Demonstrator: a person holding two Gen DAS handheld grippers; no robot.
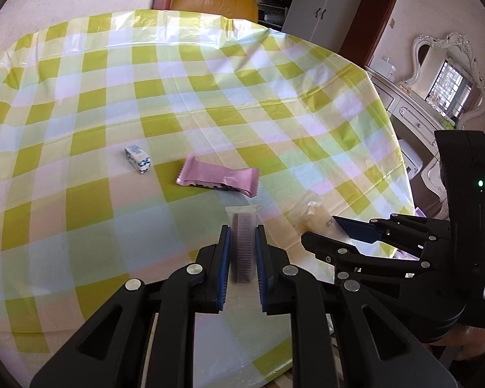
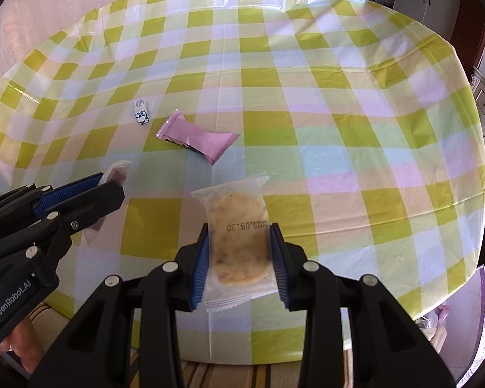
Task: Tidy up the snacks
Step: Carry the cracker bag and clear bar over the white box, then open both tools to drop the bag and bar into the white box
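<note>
While the left gripper (image 1: 242,252) clamps a purple wafer pack (image 1: 243,242) edge-on, the pink bar (image 1: 220,177) (long axis crosswise) lies just ahead on the tablecloth (image 1: 113,226); rightward, the right gripper (image 2: 239,252) pinches a clear-wrapped cookie (image 2: 239,242).

Tablecloth (image 2: 307,97) checked yellow-green, white and pale pink; wrapper (image 1: 218,177) plain pink; small candy (image 1: 138,157) white with blue print.
</note>
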